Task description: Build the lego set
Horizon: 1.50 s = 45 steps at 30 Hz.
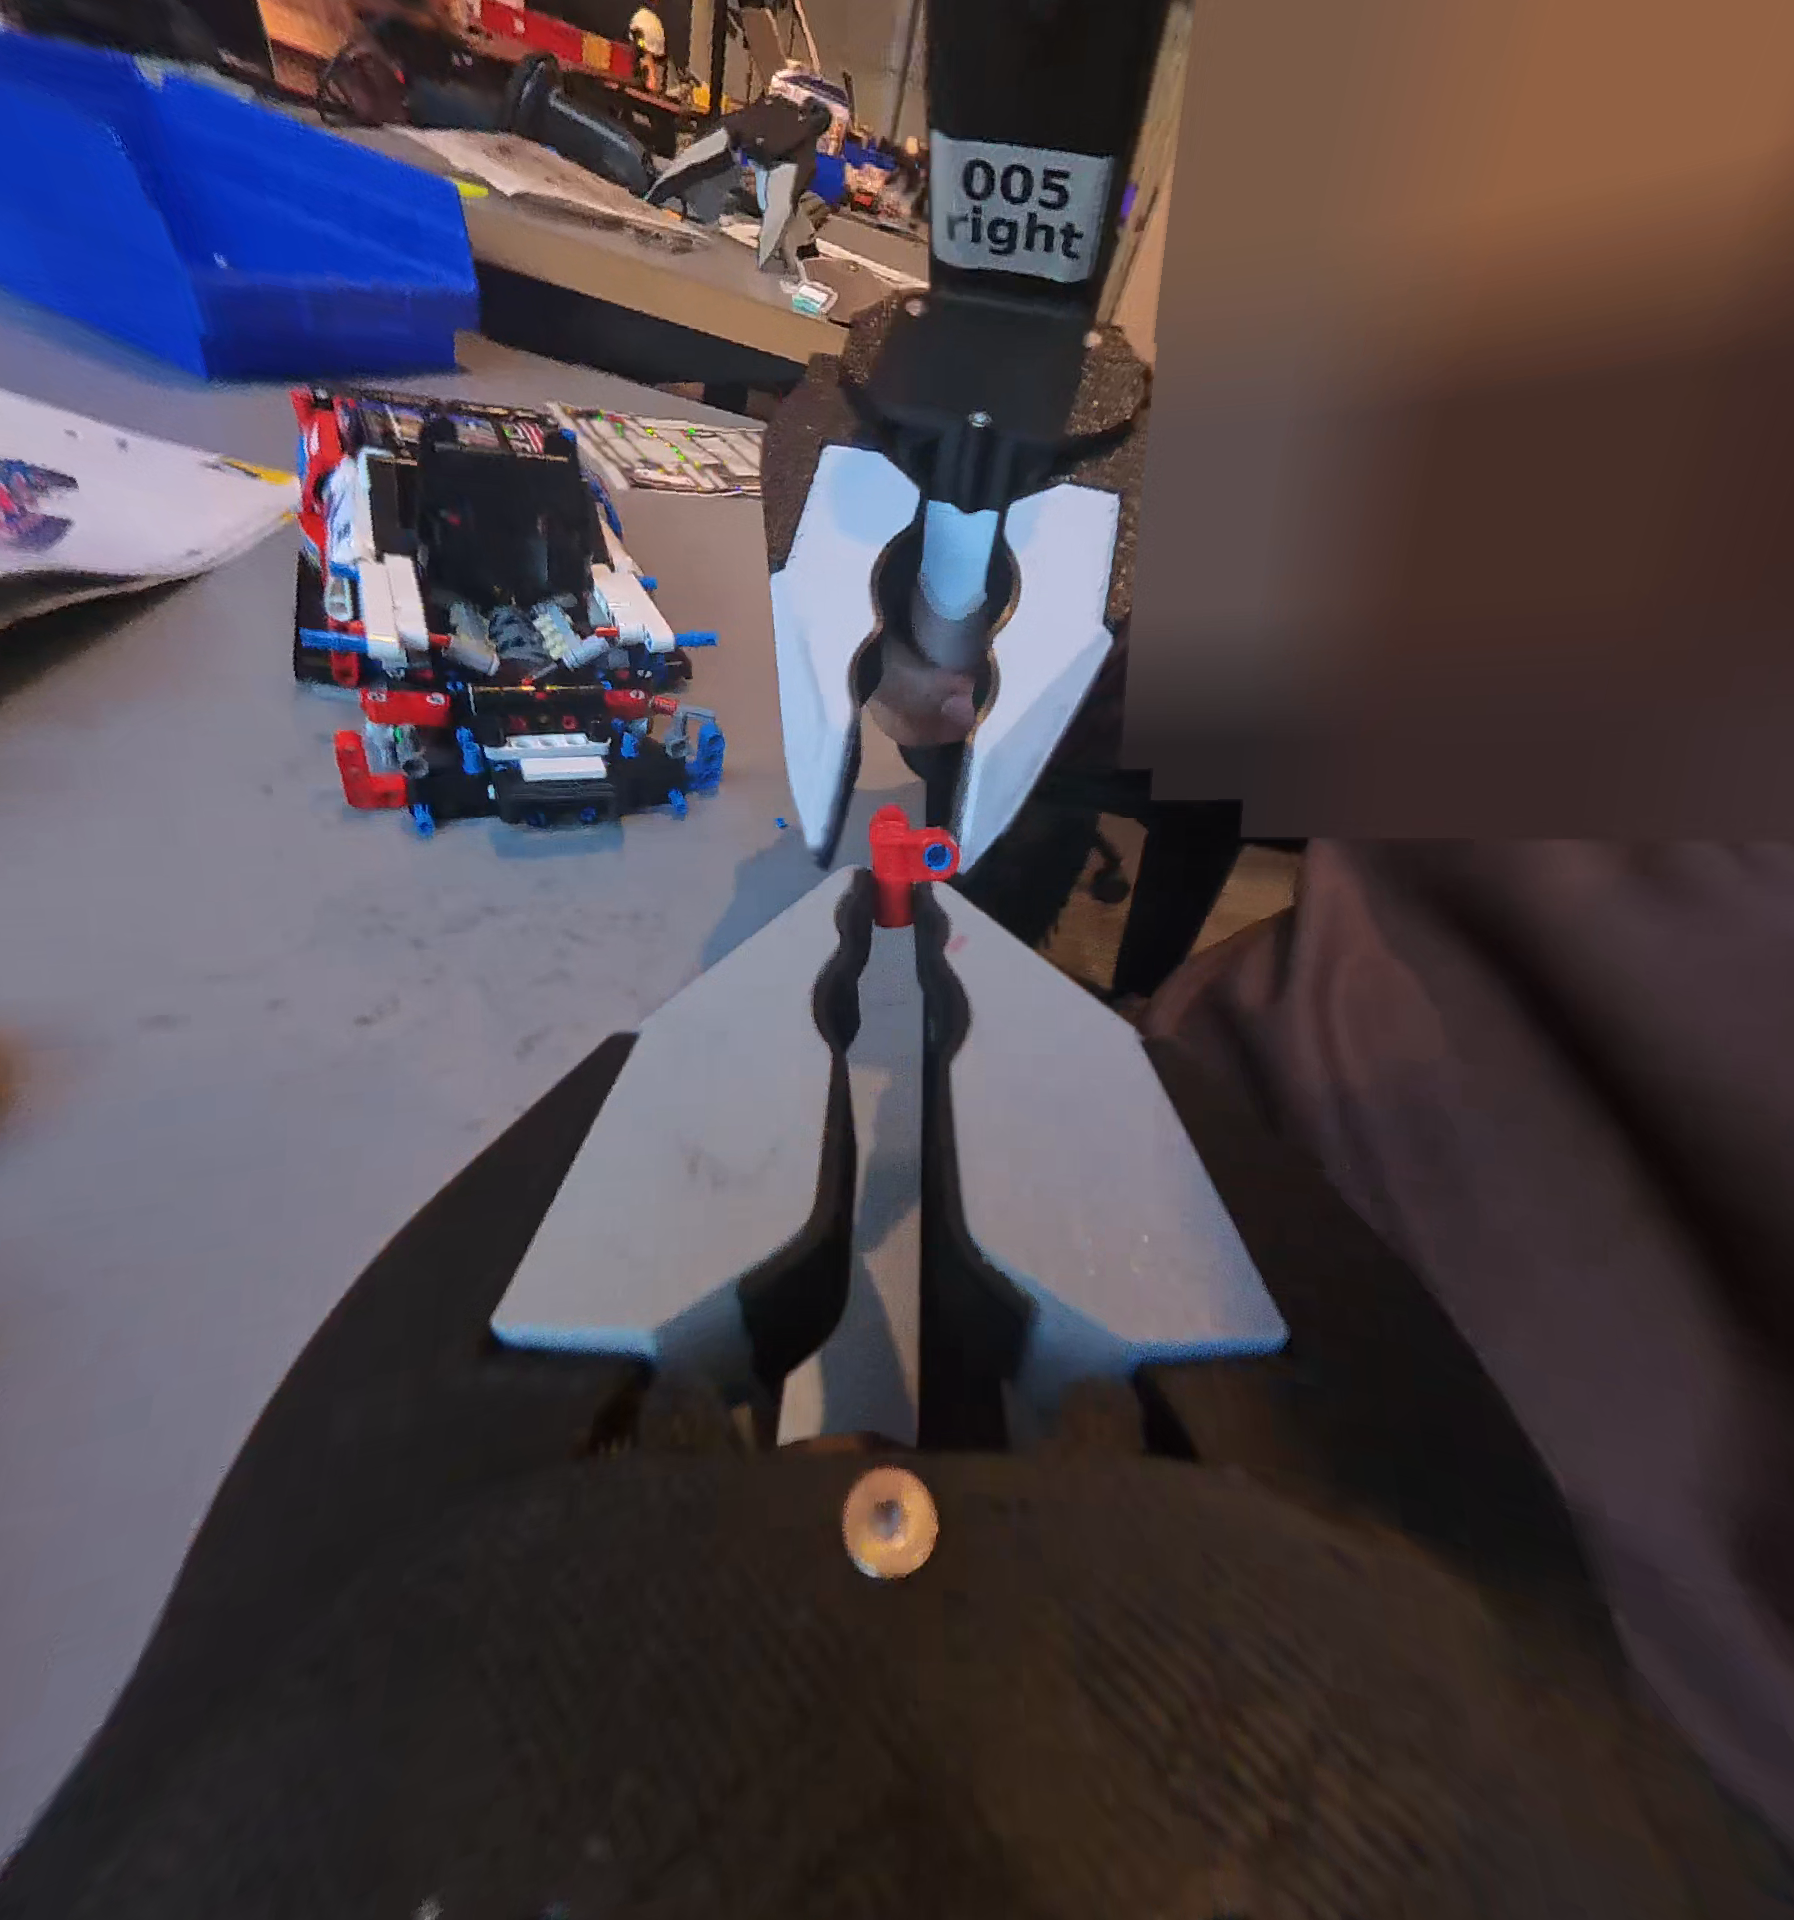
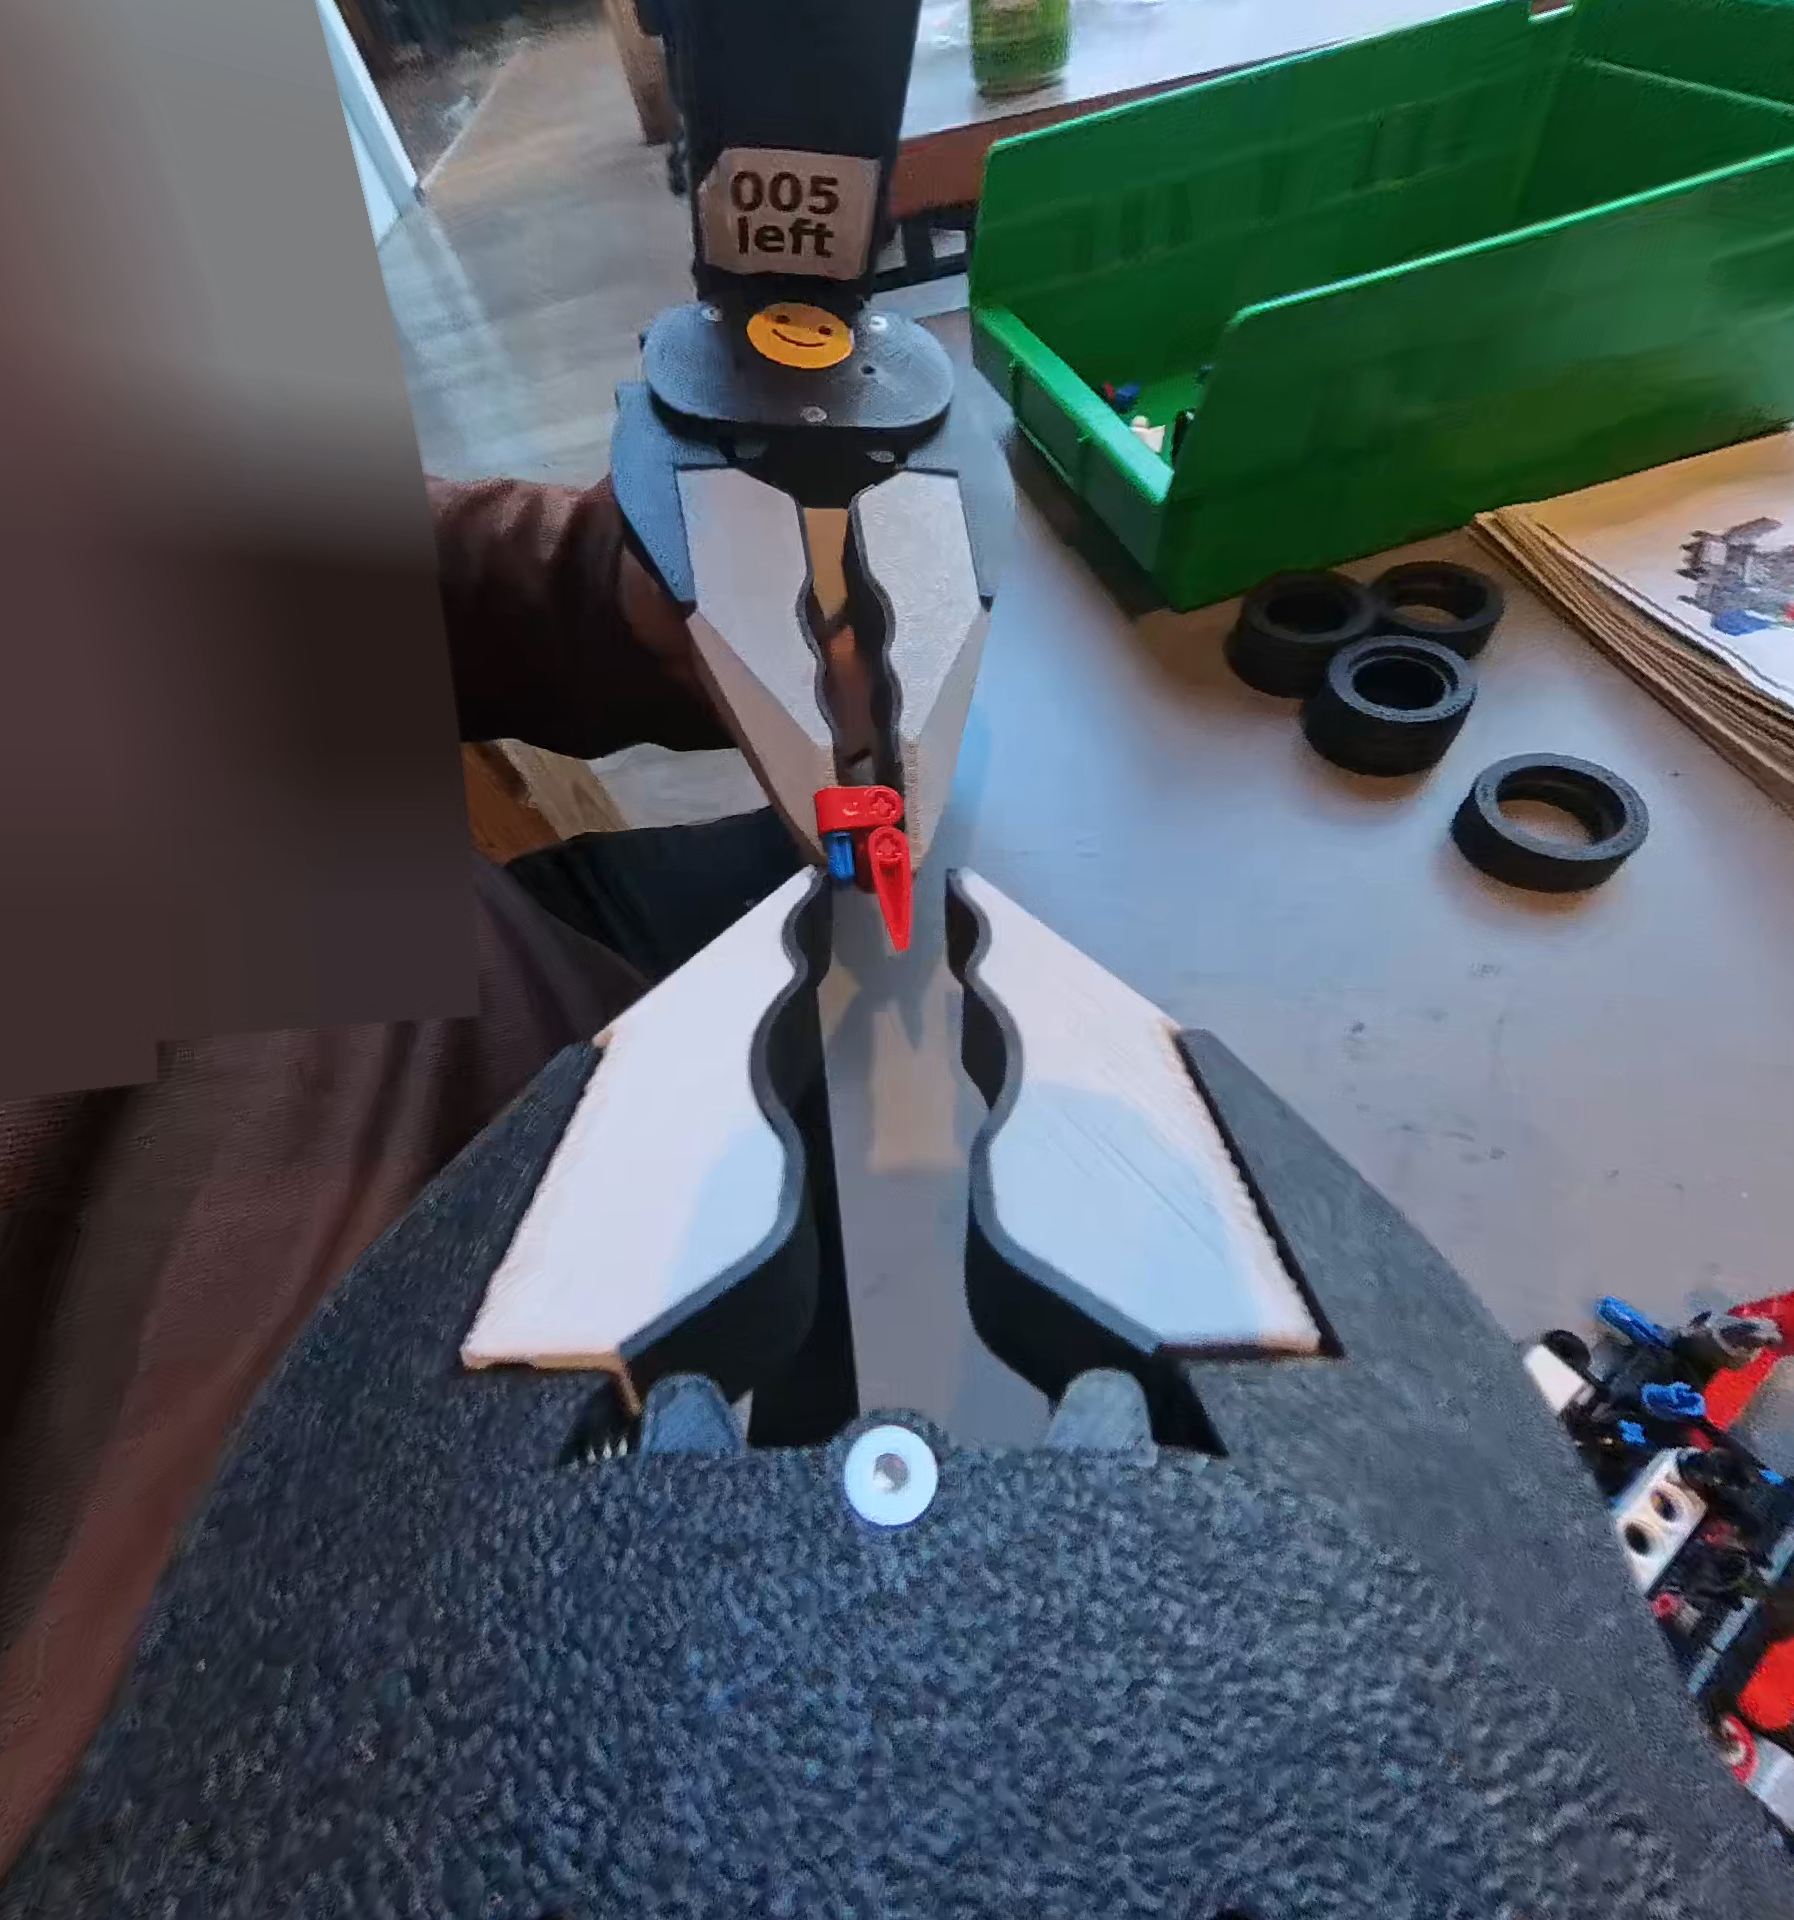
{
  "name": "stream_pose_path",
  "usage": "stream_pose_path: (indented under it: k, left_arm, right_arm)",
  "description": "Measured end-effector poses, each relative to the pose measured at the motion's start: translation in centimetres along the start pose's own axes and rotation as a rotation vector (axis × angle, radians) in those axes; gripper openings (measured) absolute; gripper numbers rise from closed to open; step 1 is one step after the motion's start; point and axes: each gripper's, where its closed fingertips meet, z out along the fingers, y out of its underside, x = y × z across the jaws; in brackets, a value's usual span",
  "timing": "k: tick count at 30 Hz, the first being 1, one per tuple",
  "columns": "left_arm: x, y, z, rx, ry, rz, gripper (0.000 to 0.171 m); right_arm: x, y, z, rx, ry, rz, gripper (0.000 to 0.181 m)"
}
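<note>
Right now we pinch a small red plastic lego connector with a blue pin (image 1: 903, 857) in our left gripper (image 1: 888, 904), held above the grey desk (image 1: 197, 987), while our right gripper (image 2: 888, 894) faces it with jaws apart, holding nothing. The half-built red, white and black lego car (image 1: 488, 623) sits far left. We judge that the tip-only hold could let the piece twist or drop if the right gripper pushes off-axis.

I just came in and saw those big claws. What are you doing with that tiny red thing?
A person holds a tool in each hand, building a lego car. The left tool is pinching a small red piece with a blue pin in it, up above the table. The right tool faces it with its fingers open, right by the piece but not gripping it. The half-built car waits on the table, and four black tyres lie loose near a green bin.
</note>
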Motion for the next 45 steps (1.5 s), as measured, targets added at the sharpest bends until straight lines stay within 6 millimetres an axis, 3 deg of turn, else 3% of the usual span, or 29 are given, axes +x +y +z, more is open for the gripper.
stream_pose_path:
  k: [1, 6, 12, 24, 27, 29, 31, 35, 40, 45]
  left_arm:
    - [-0.1, 0.1, 0.0, -0.007, -0.01, 0.017, 0.005]
    - [0.1, 0.7, 0.2, -0.035, 0.029, -0.006, 0.004]
    - [0.1, 1.7, 0.2, -0.091, 0.015, 0.091, 0.004]
    - [-0.2, 1.6, -0.3, -0.082, -0.045, 0.196, 0.005]
    - [-1.4, 0.9, -0.3, -0.03, -0.08, 0.011, 0.005]
    - [-2.2, 0.2, -0.3, 0.05, -0.078, -0.197, 0.004]
    - [-2.8, 0.5, -0.2, 0.072, -0.093, -0.359, 0.004]
    - [-2.5, 0.7, 0.5, 0.102, -0.035, -0.585, 0.005]
    - [-2.9, 1.5, 0.7, 0.105, -0.044, -0.676, 0.005]
    - [-2.8, 1.7, 0.8, 0.109, -0.04, -0.703, 0.005]
  right_arm:
    - [-0.3, 0.0, 0.0, -0.004, -0.009, -0.011, 0.015]
    - [-0.4, 0.2, 0.2, -0.031, 0.014, -0.092, 0.015]
    - [-0.7, 1.1, 0.6, -0.07, -0.026, -0.097, 0.014]
    - [-0.7, 0.7, 1.0, -0.02, -0.148, 0.094, 0.013]
    - [0.8, 0.3, 0.6, 0.005, -0.05, 0.093, 0.015]
    - [2.1, -0.2, -0.3, 0.011, 0.154, -0.107, 0.013]
    - [2.2, -0.8, -1.0, -0.007, 0.31, -0.305, 0.0]
    - [2.7, -0.5, -0.8, -0.096, 0.495, -0.489, 0.014]
    - [2.4, 0.2, -0.2, -0.184, 0.556, -0.674, 0.007]
    - [2.4, 0.8, 0.2, -0.234, 0.553, -0.716, 0.008]
